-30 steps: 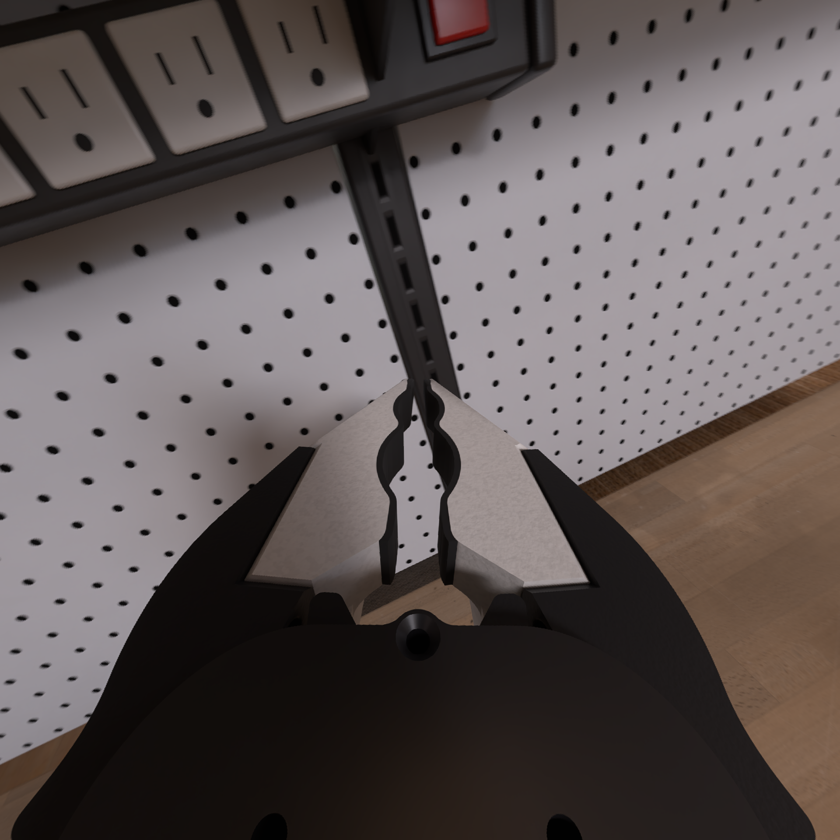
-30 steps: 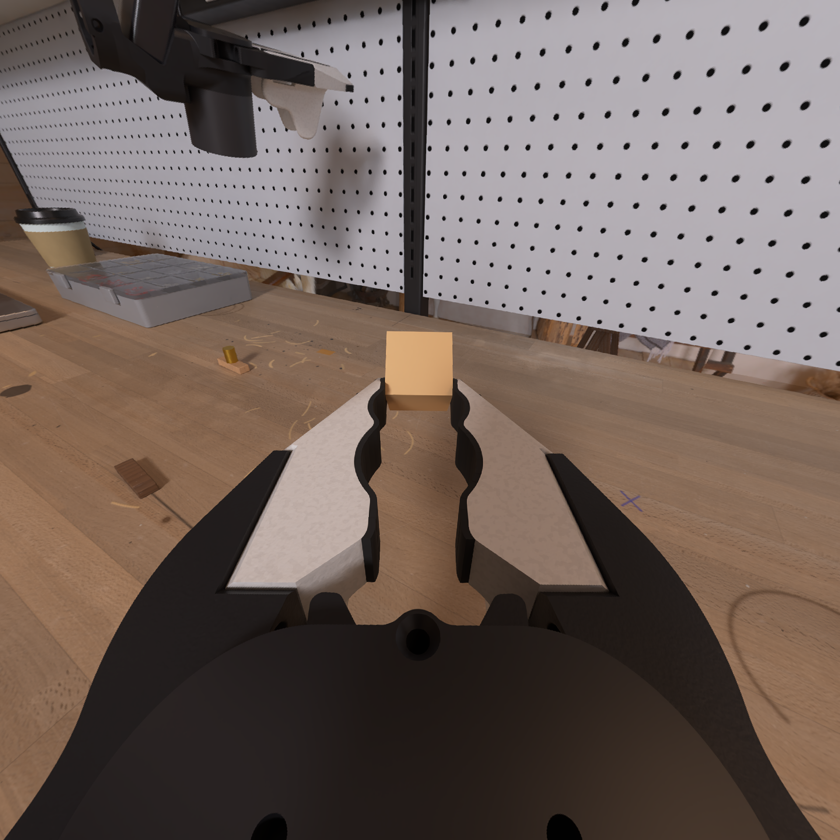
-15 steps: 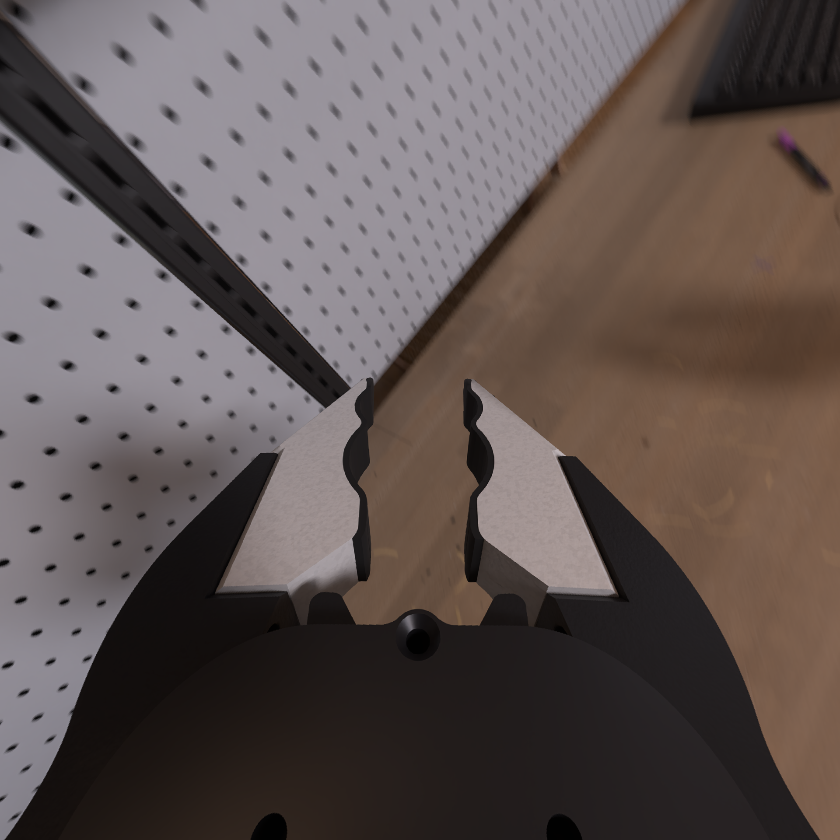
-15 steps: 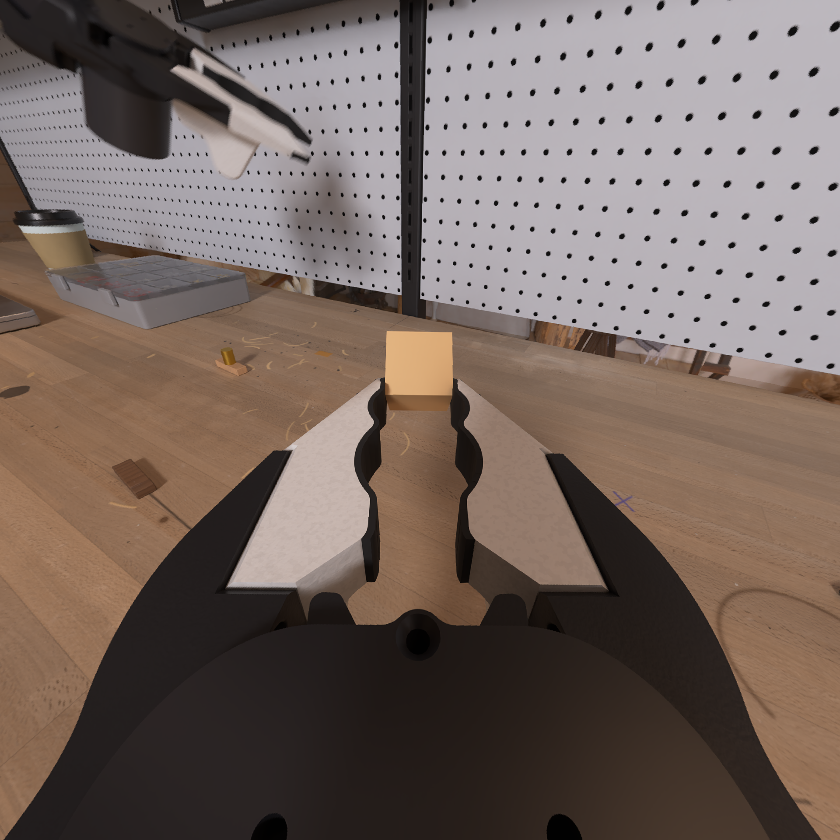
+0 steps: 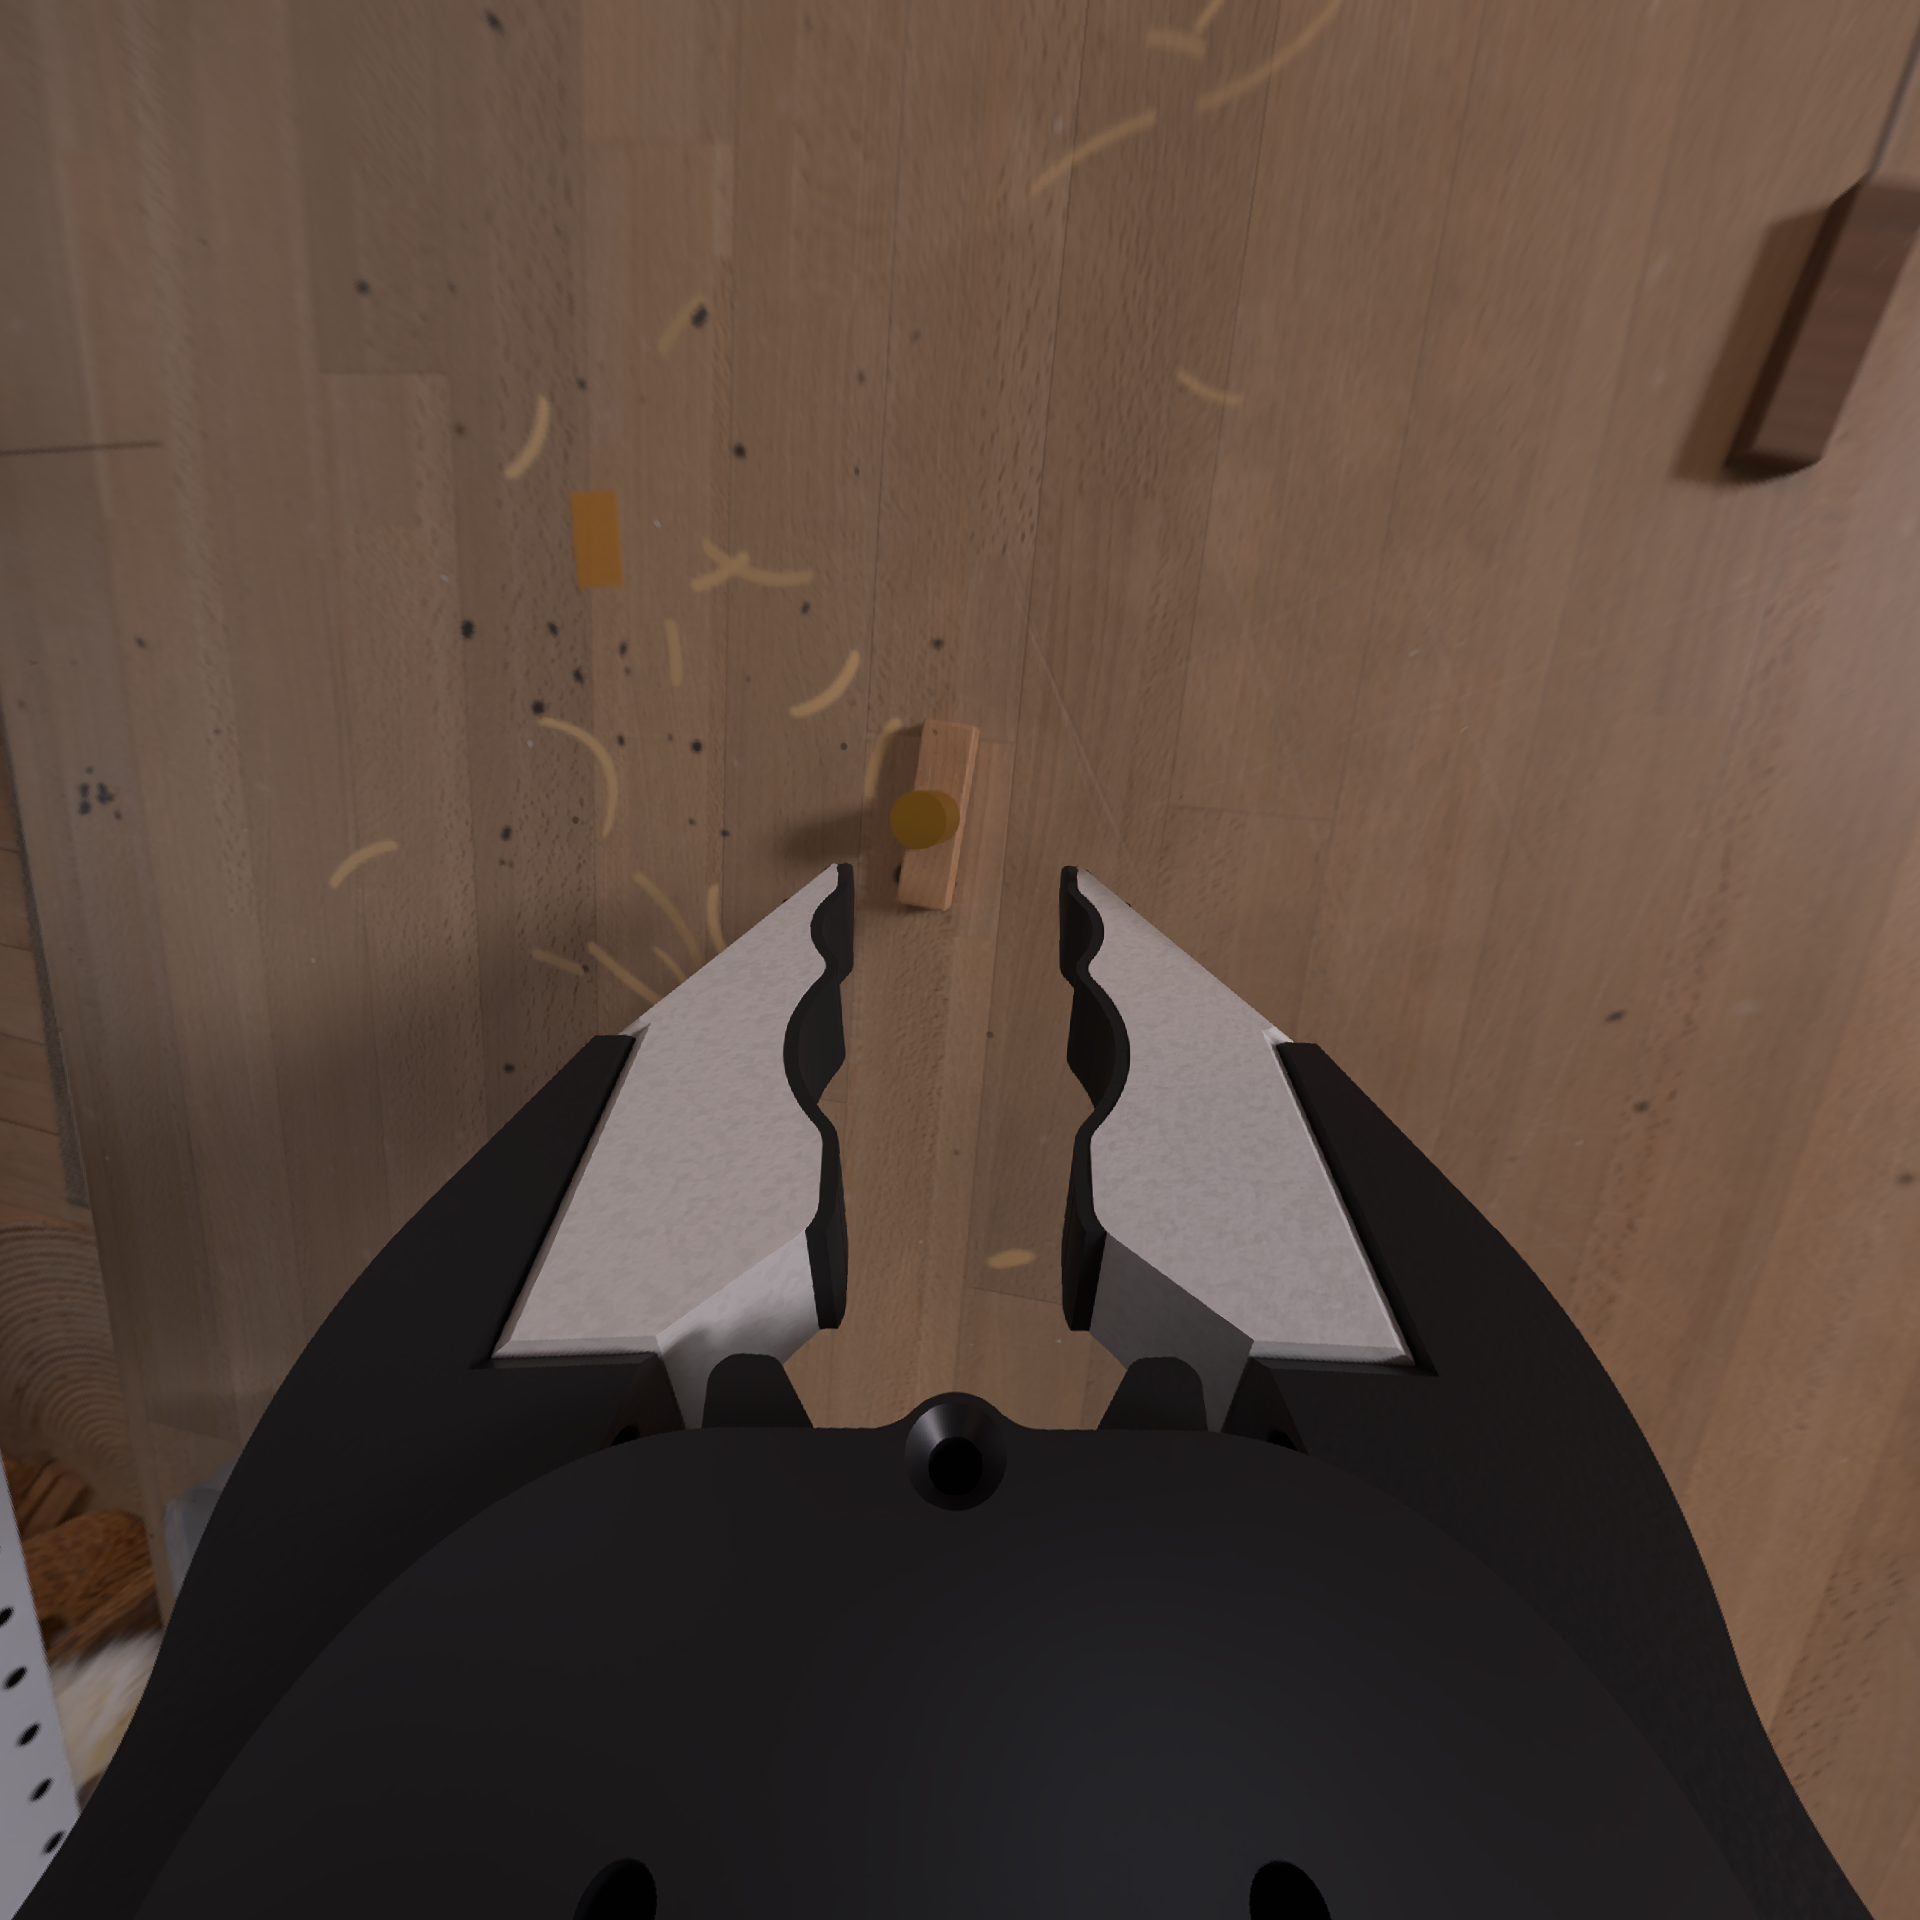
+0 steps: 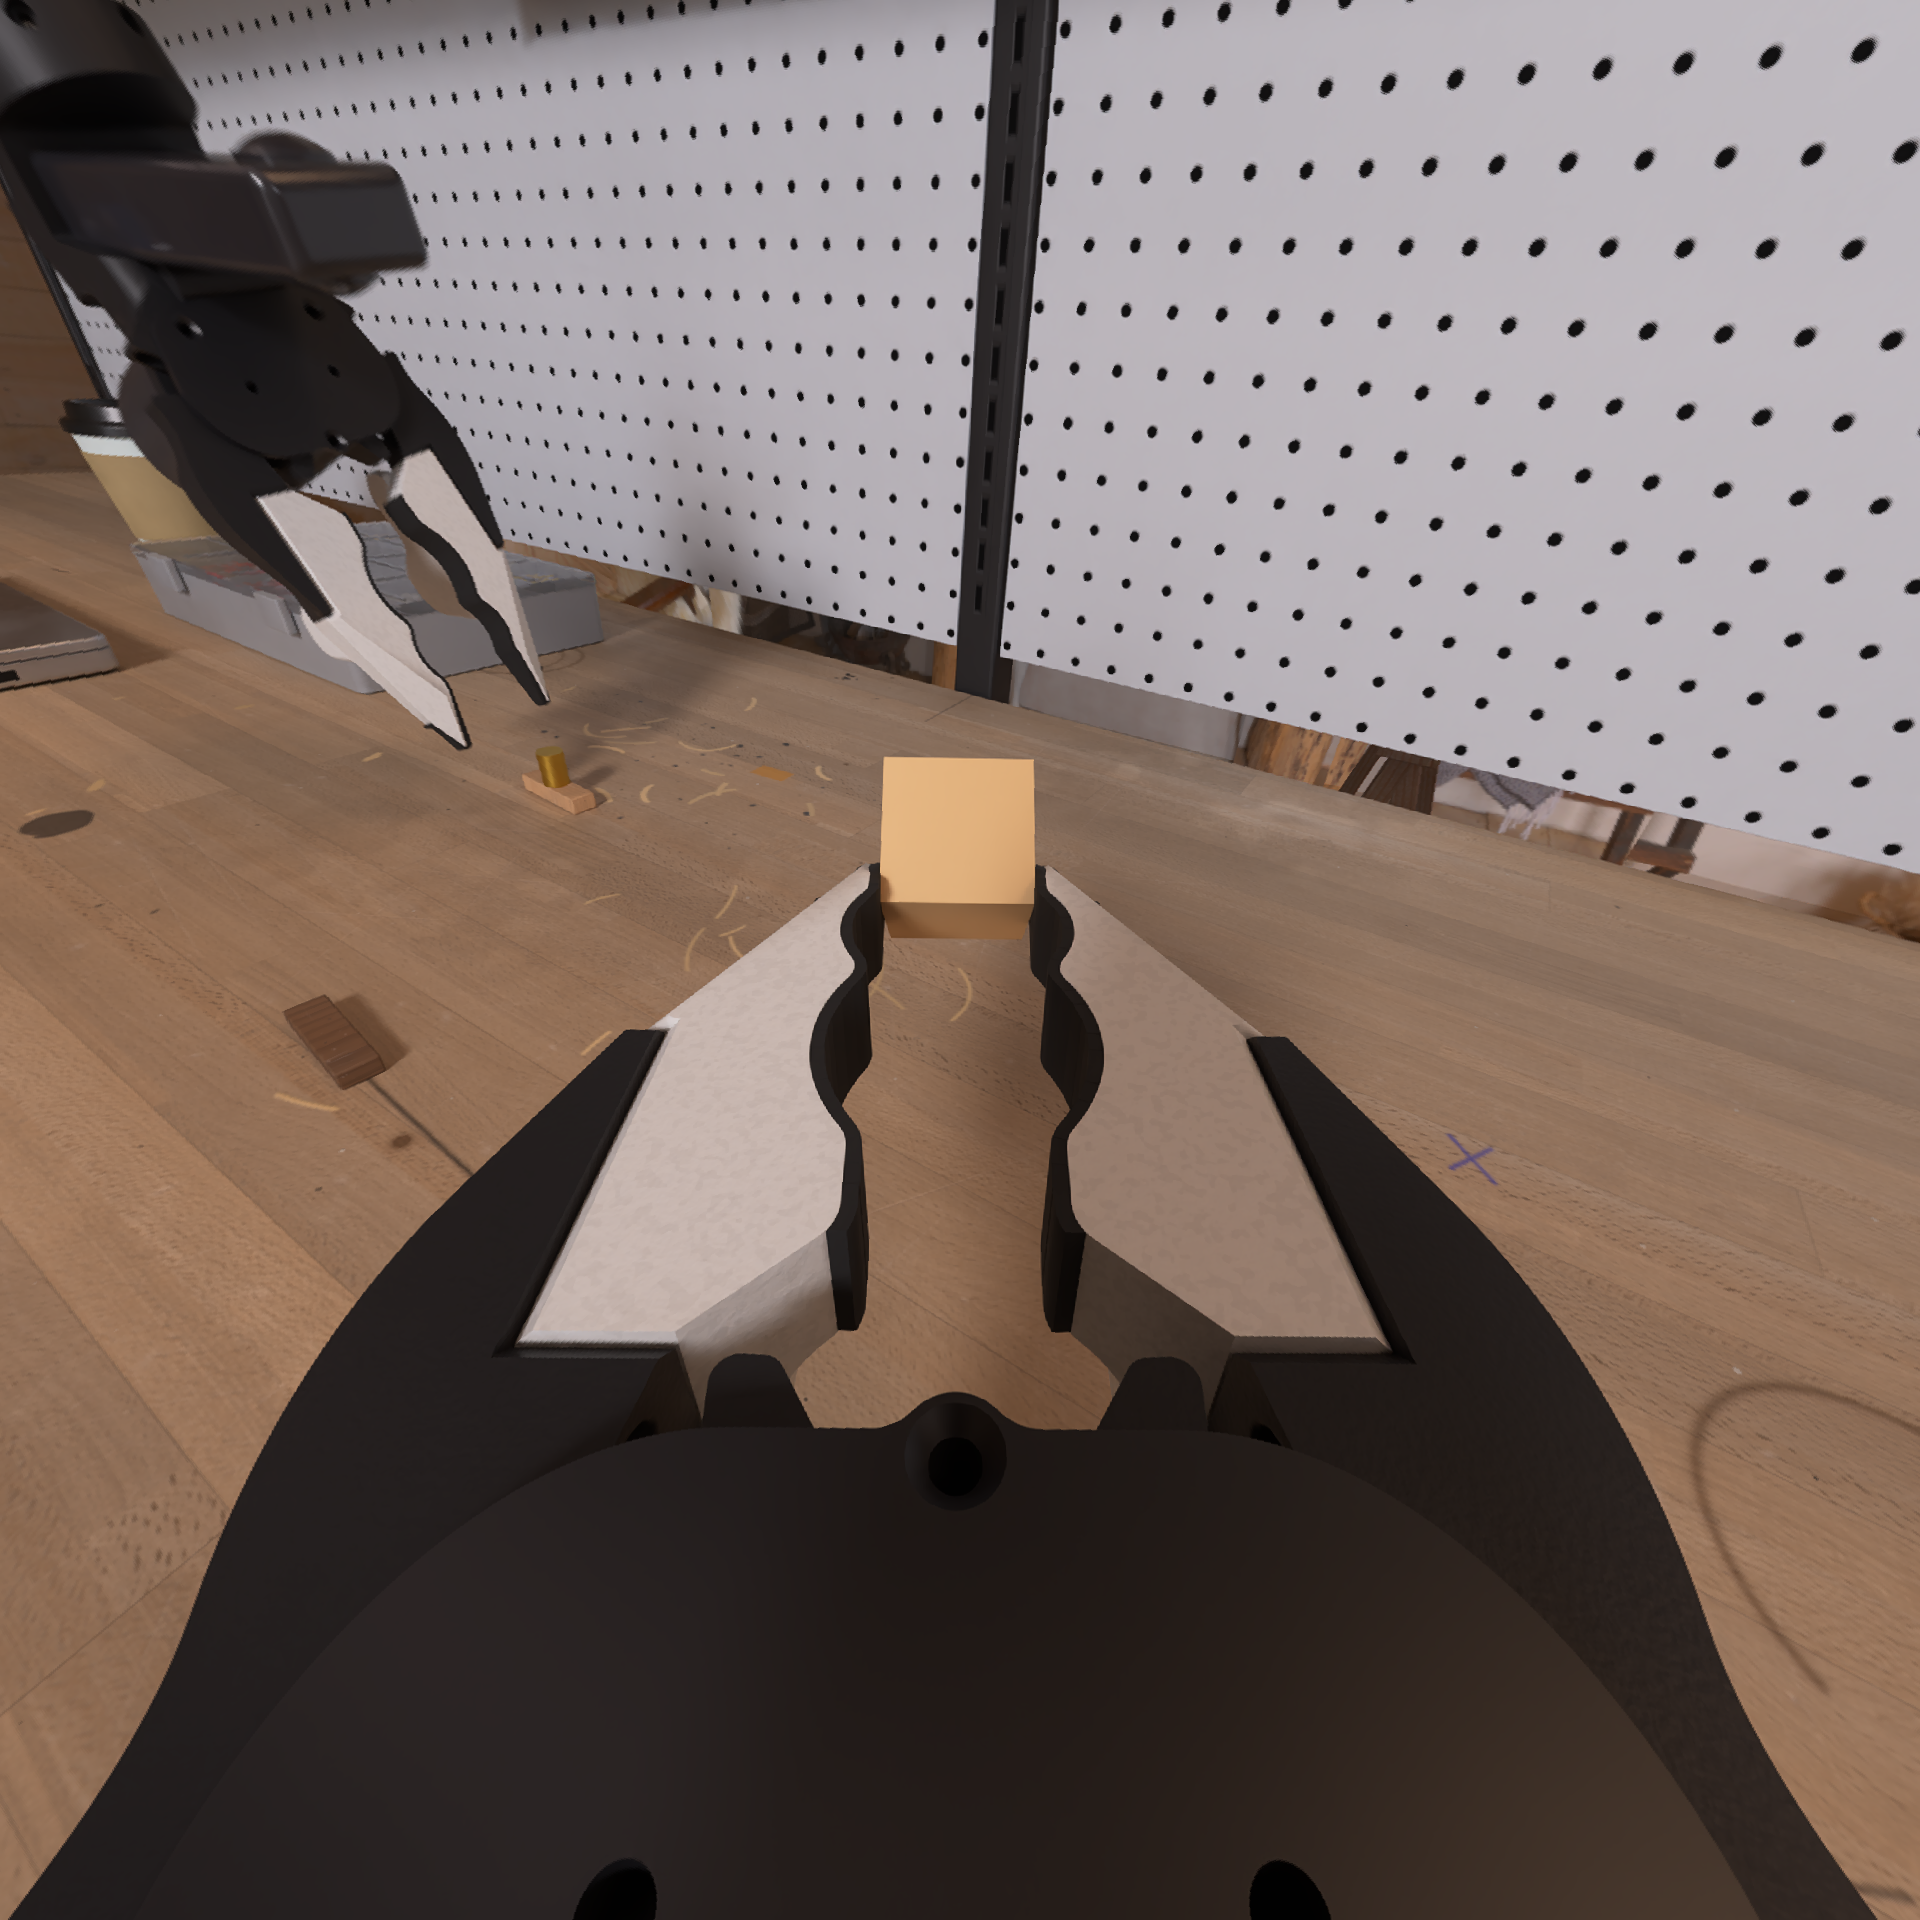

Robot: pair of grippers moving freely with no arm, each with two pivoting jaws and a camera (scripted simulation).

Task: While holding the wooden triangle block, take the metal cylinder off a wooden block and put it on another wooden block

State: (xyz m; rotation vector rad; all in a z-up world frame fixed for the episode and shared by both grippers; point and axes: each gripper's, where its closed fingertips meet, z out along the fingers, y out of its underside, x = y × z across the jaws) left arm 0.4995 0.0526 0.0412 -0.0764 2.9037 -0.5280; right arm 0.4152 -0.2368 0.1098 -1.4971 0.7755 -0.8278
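Triangle block (image 6: pixel 956 844) is pinched at the right claw (image 6: pixel 956 904) tips mid-frame, left claw (image 5: pixel 951 883) is spread above the cylinder (image 5: pixel 923 818) on its pale block (image 5: pixel 938 816), which could be tipped if clipped off-centre.

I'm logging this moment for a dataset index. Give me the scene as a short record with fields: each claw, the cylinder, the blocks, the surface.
left claw: open, empty, pointing down above the cylinder
right claw: shut on the light orange wooden triangle block, held above the bench
small brass-coloured metal cylinder: upright on the pale flat wooden block
dark brown flat wooden block: lying apart on the bench, nothing on it
surface: wooden workbench strewn with shavings, white pegboard wall behind
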